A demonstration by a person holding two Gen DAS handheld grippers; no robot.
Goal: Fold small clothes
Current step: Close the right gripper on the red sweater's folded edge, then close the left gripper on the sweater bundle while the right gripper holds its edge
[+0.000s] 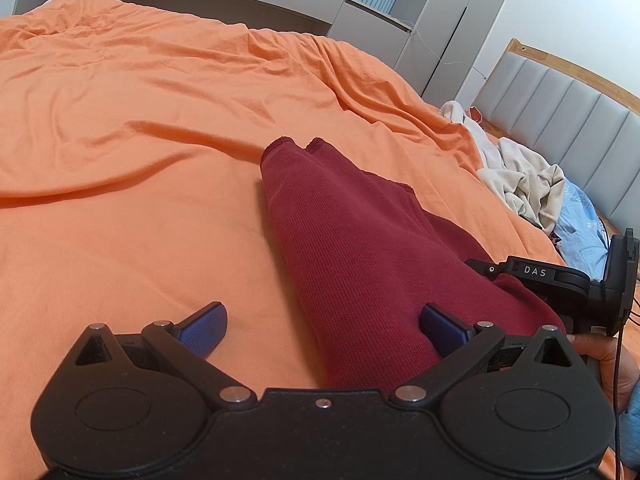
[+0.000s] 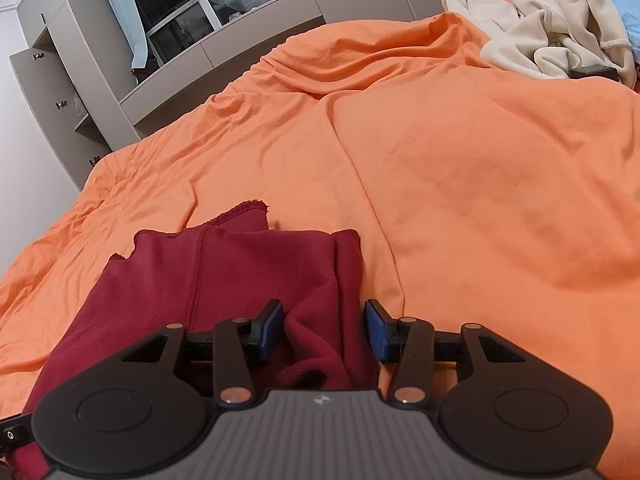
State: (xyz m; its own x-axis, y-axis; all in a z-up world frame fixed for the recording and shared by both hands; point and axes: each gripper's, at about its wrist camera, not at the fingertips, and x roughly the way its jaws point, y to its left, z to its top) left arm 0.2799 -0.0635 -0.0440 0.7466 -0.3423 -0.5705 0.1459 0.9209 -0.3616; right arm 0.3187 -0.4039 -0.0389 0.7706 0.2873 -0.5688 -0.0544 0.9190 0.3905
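Here the dark red garment point(image 1: 360, 248) lies folded lengthwise on the orange bedsheet point(image 1: 132, 128), with the left tool point(image 1: 323, 330) spread wide, one pad over the cloth and one over bare sheet. The right wrist view alone shows the right tool point(image 2: 325, 330) parted around a bunched fold of it, and the cream clothes point(image 2: 560, 28) heaped far off.
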